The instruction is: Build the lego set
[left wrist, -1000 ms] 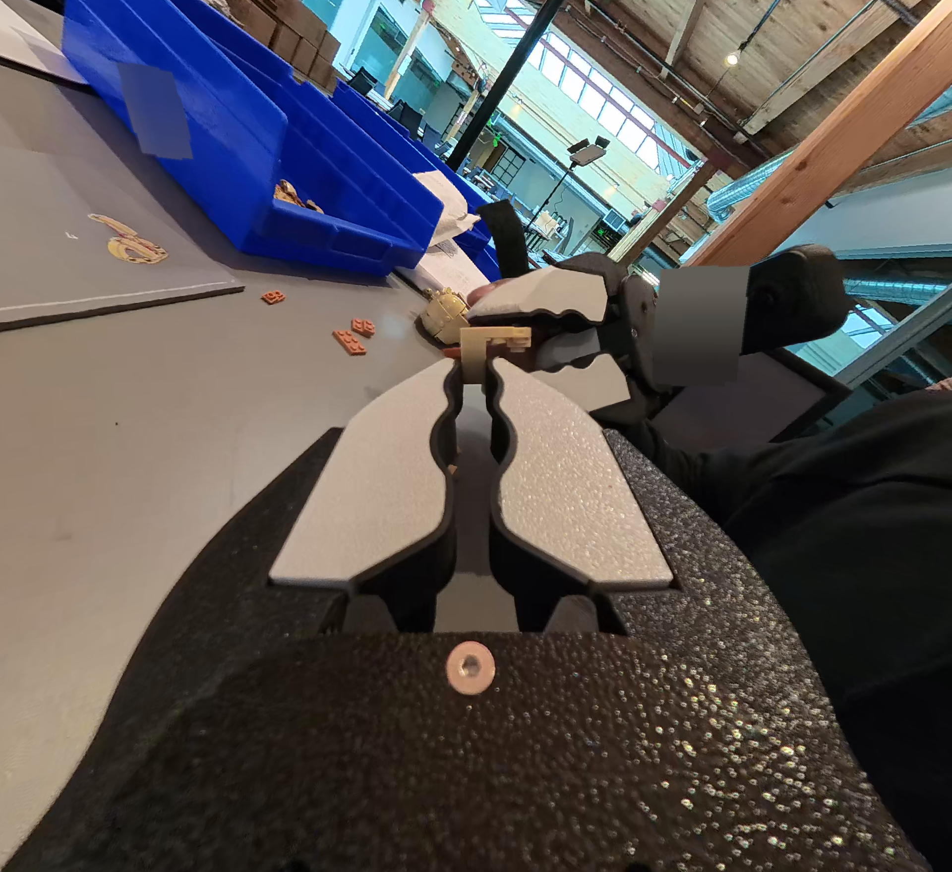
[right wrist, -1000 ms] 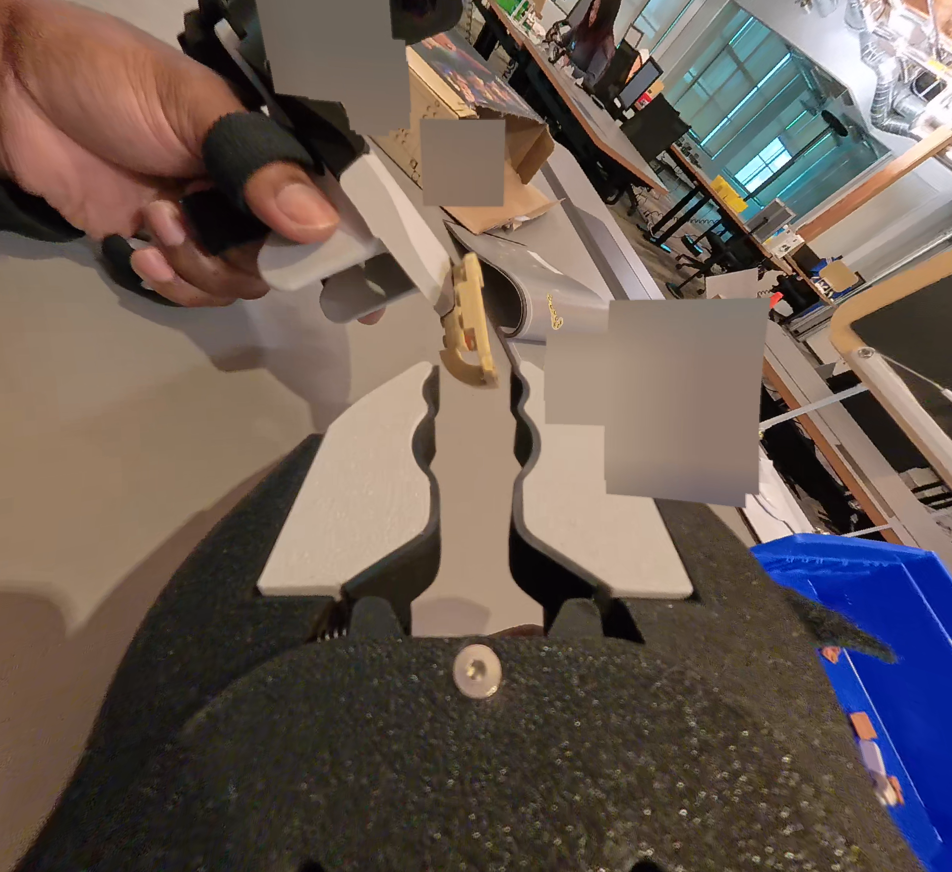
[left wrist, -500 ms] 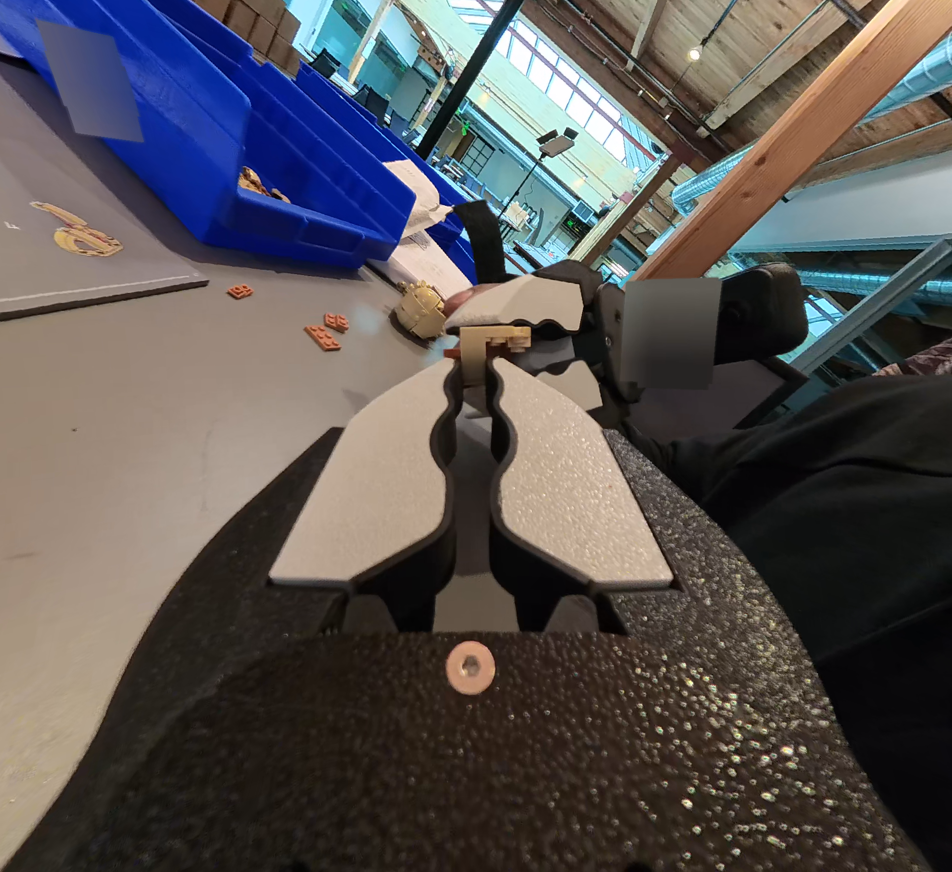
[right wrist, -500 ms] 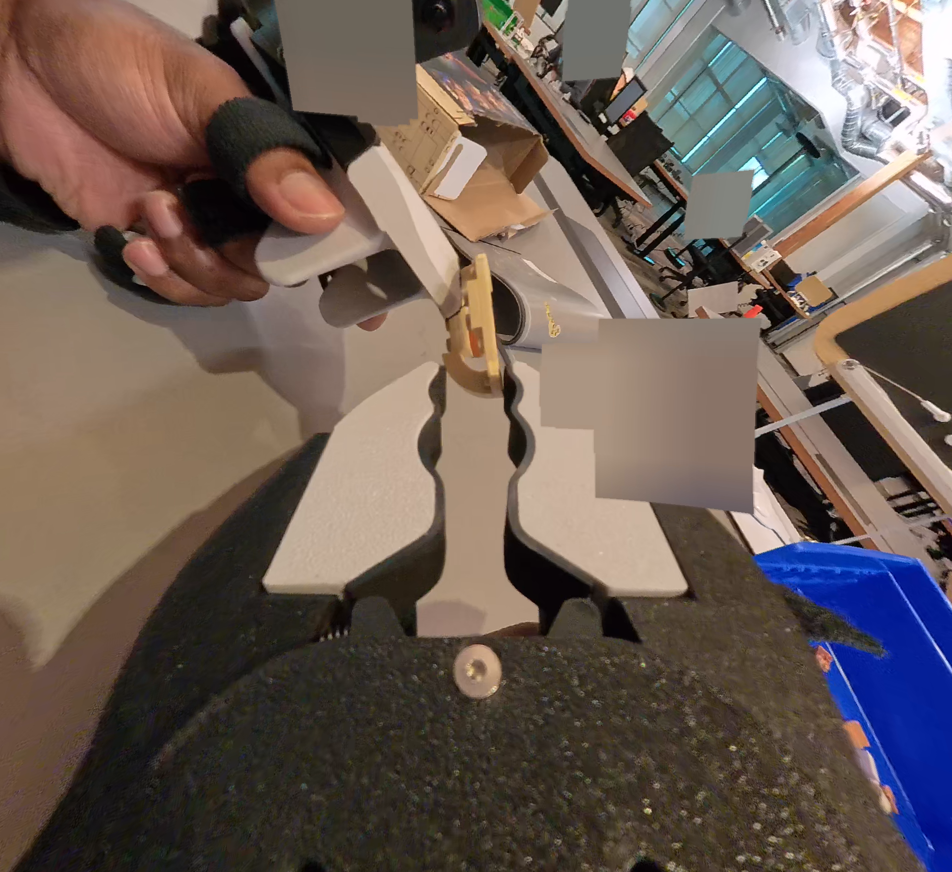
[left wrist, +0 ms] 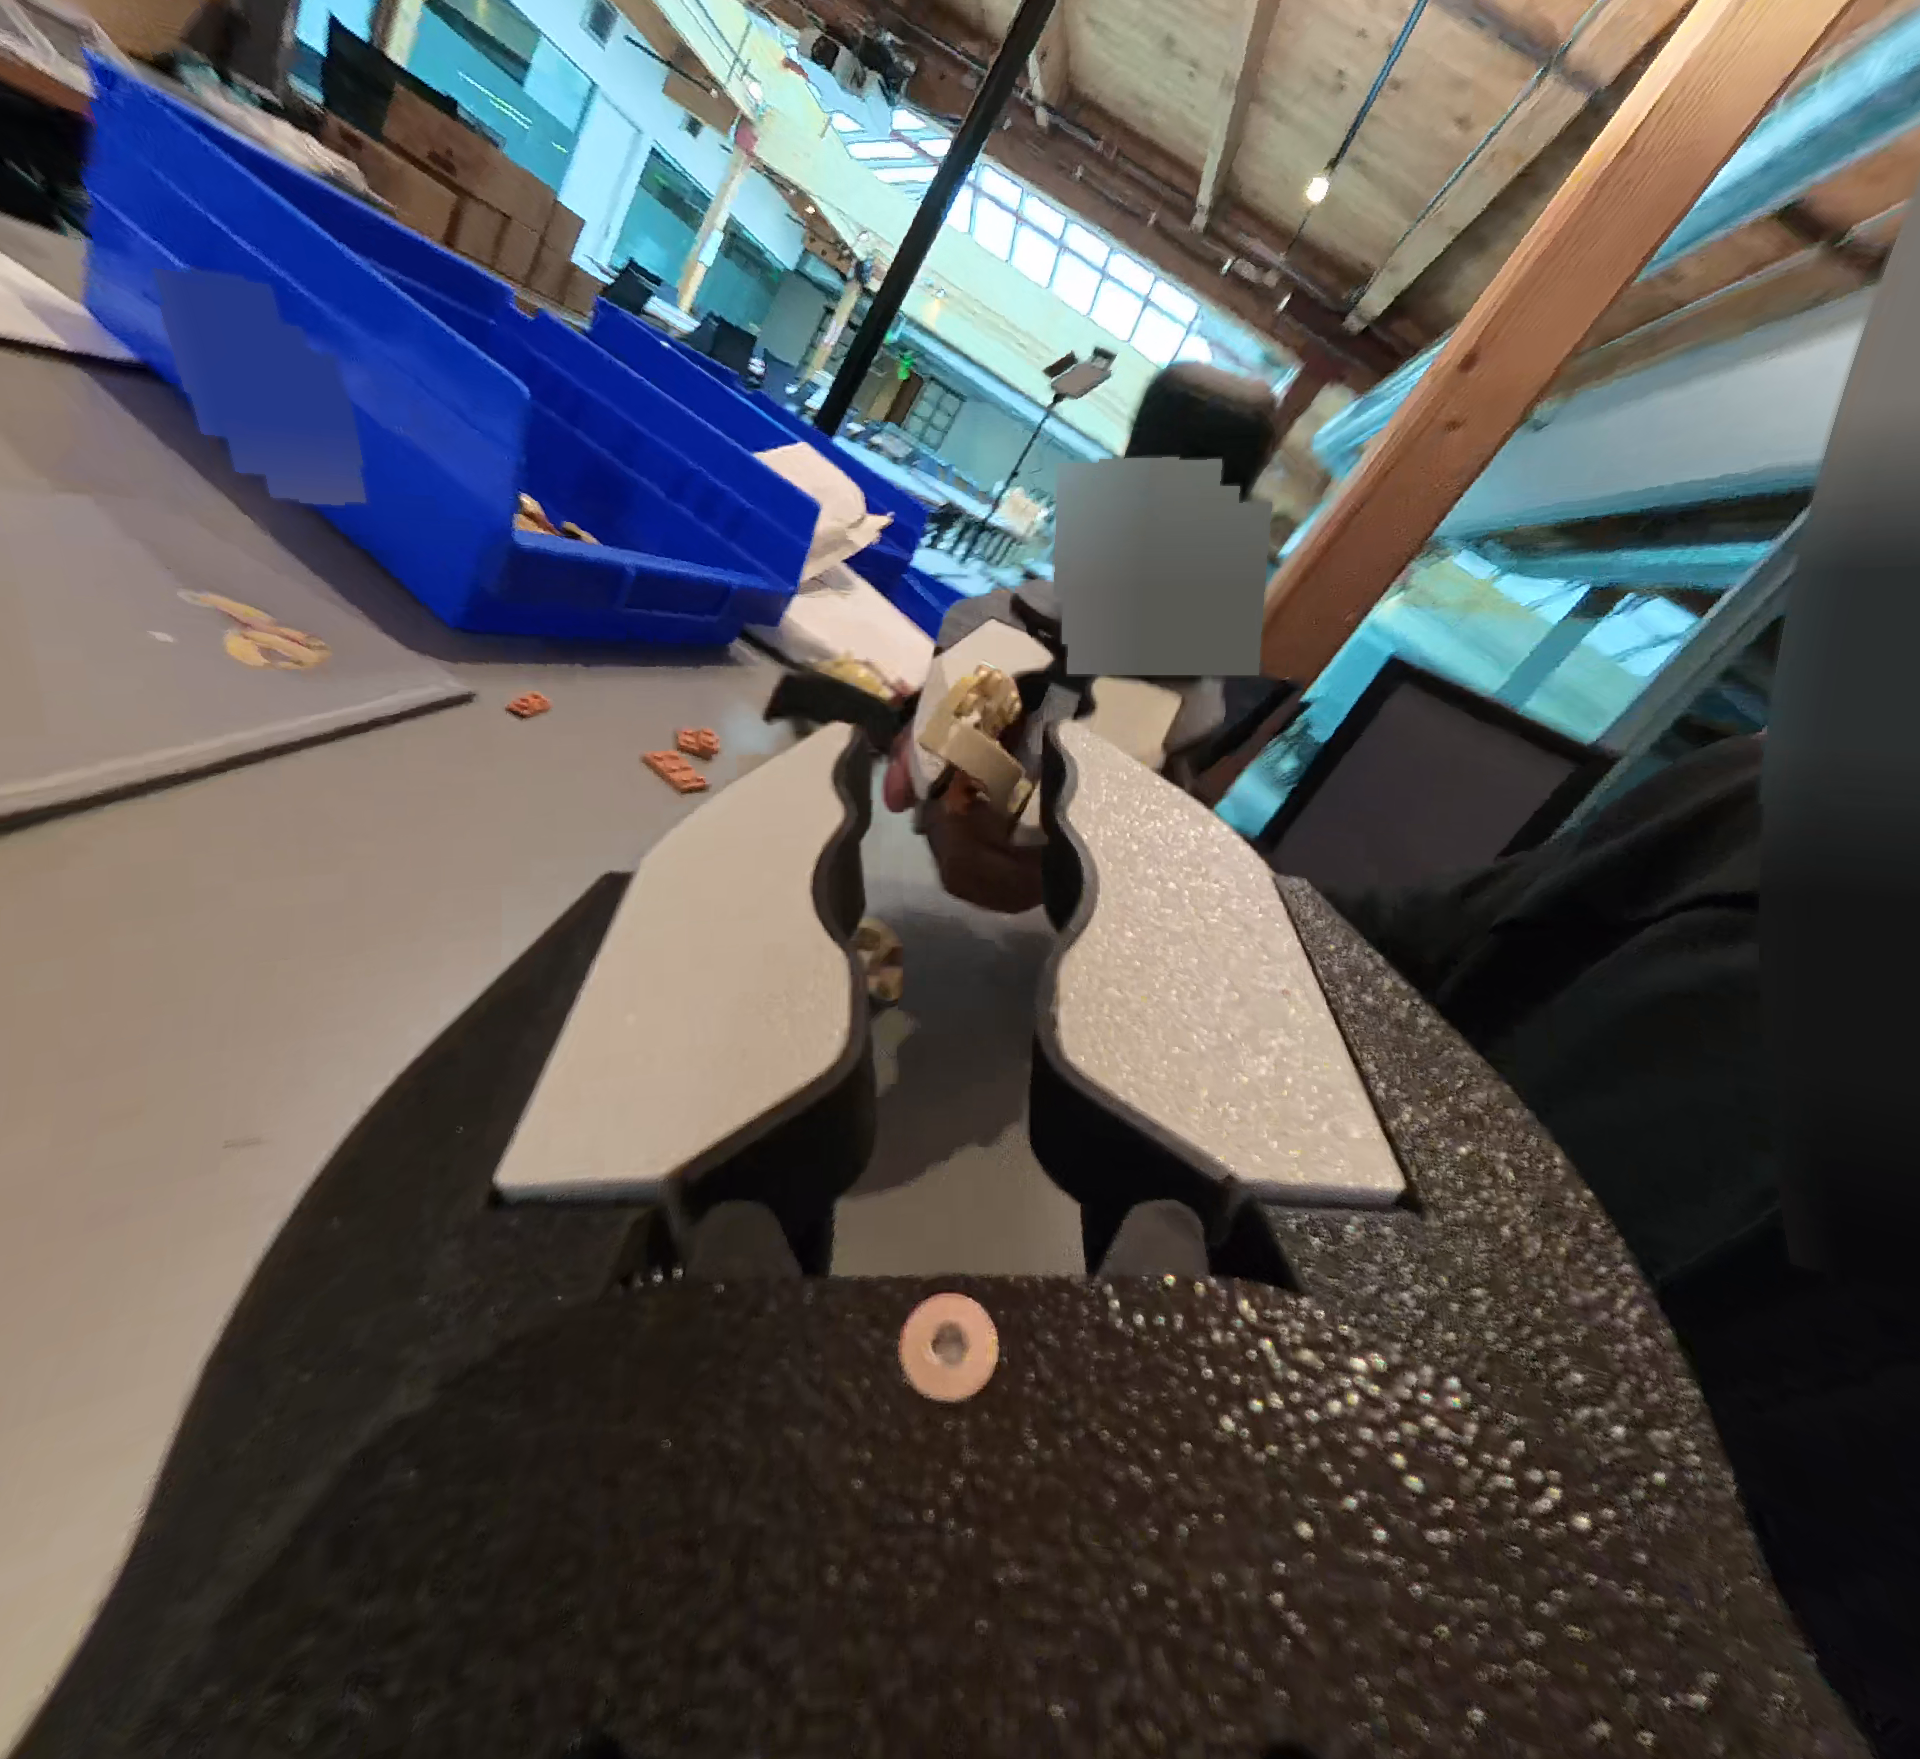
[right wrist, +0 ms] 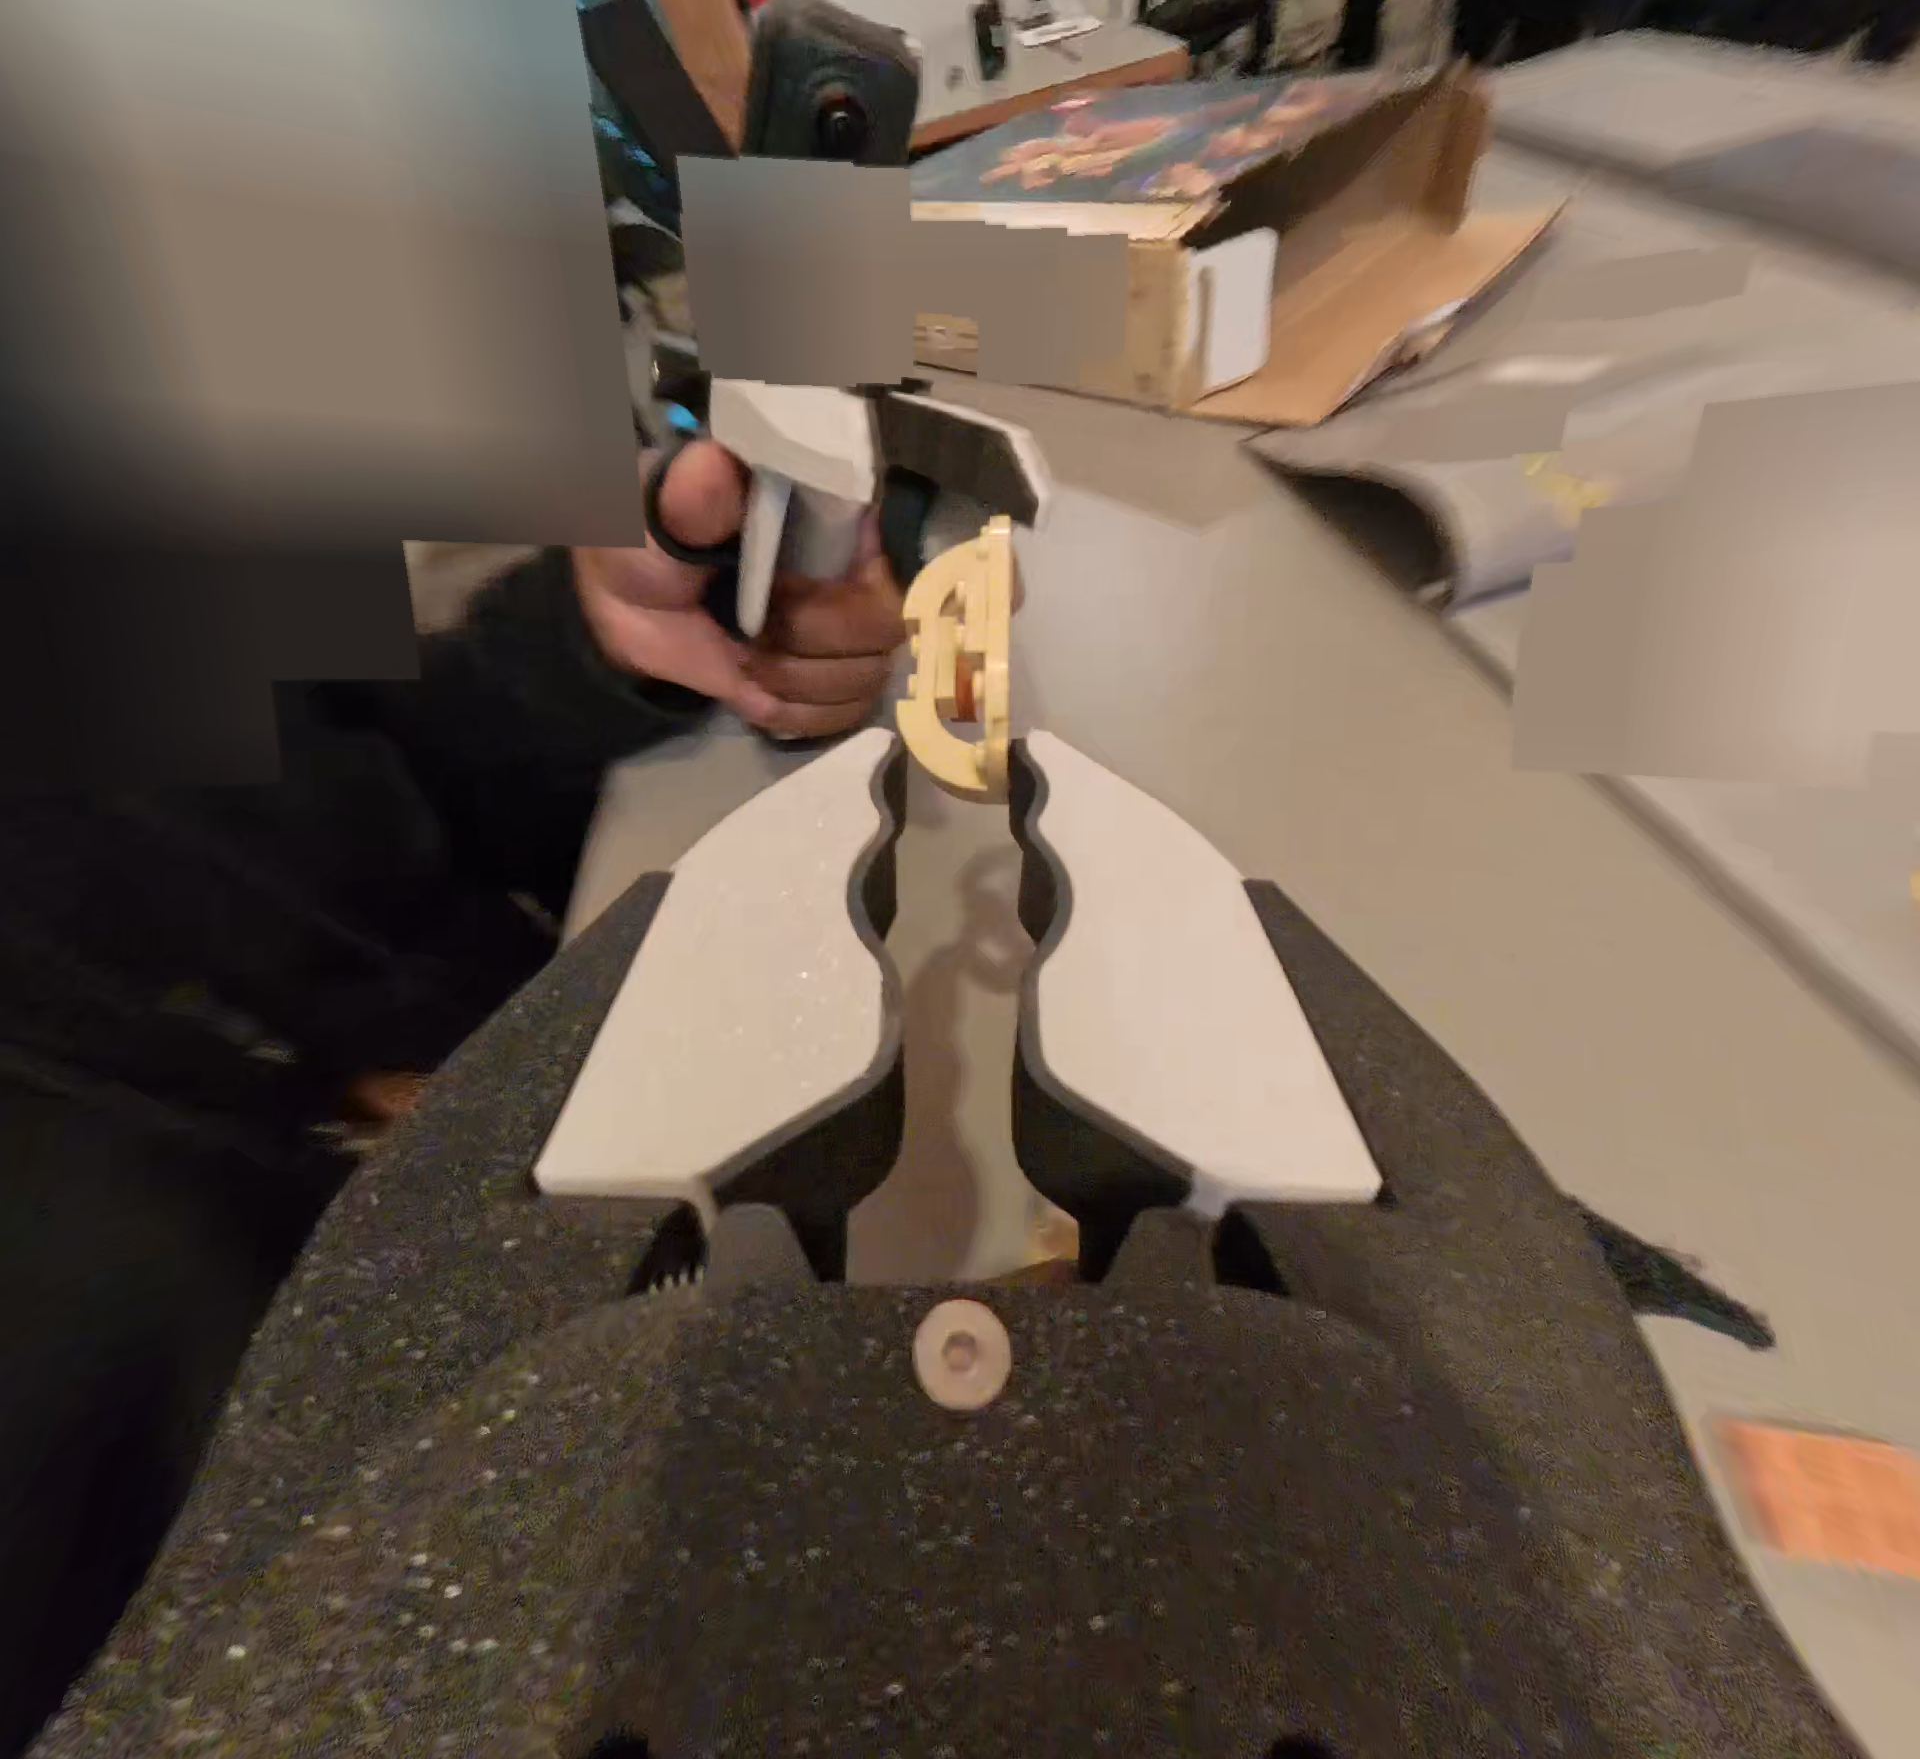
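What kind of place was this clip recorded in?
Most likely a big open workshop or lab in a converted industrial building. Exposed timber ceiling beams run overhead, blue parts bins sit on a grey worktable, and desks with equipment stand in the background.

- Left wrist view looks low along its own fingers across the grey table (left wrist: pixel 260 930), blue bins (left wrist: pixel 436 462) at 10 o'clock.
- Right wrist view faces back, close; both share the tan lego assembly (right wrist: pixel 961 660).
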Demonstrator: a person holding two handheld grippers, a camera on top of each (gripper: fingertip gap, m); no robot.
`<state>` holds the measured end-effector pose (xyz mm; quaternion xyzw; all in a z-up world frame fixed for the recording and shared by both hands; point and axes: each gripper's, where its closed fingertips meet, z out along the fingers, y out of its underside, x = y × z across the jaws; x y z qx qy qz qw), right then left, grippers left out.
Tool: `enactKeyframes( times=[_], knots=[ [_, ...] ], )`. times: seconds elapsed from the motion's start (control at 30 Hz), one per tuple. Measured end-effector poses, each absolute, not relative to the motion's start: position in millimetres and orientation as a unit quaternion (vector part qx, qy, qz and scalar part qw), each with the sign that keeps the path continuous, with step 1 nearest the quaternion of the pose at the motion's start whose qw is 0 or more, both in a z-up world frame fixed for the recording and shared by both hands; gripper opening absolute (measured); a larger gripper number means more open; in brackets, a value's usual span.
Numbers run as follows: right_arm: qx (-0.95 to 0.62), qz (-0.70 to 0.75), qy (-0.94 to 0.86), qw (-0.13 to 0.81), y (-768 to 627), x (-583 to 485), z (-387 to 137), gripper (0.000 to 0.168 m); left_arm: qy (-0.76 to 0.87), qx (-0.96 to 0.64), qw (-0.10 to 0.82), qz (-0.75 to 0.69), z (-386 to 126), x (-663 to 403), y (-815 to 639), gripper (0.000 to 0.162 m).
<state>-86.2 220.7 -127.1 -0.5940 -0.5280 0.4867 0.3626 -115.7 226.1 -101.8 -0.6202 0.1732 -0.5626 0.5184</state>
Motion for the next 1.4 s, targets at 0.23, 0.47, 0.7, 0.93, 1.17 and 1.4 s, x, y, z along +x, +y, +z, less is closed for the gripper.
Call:
enactKeyframes(
  times=[0.23, 0.47, 0.7, 0.93, 1.17, 1.4],
  knots=[
    [-0.648, 0.609, -0.429, 0.161, 209, -81, -135, 0.018, 0.366, -0.617, 0.578, -0.388, -108, -118, 209, 0.038],
    [-0.659, 0.6, -0.417, 0.179, 210, -80, -135, 0.018, 0.375, -0.672, 0.528, -0.359, -133, -111, 217, 0.03],
    [-0.682, 0.623, -0.3, 0.237, 231, -81, -129, 0.018, 0.18, -0.694, 0.453, -0.53, -128, -101, 228, 0.026],
    [-0.665, 0.674, -0.22, 0.235, 228, -86, -121, 0.018, 0.095, -0.66, 0.437, -0.604, -118, -96, 240, 0.024],
    [-0.643, 0.704, -0.197, 0.228, 225, -89, -112, 0.018, 0.075, -0.622, 0.418, -0.657, -109, -85, 237, 0.021],
    [-0.638, 0.713, -0.18, 0.228, 226, -91, -113, 0.018, 0.049, -0.601, 0.414, -0.683, -105, -85, 237, 0.016]
  ],
)
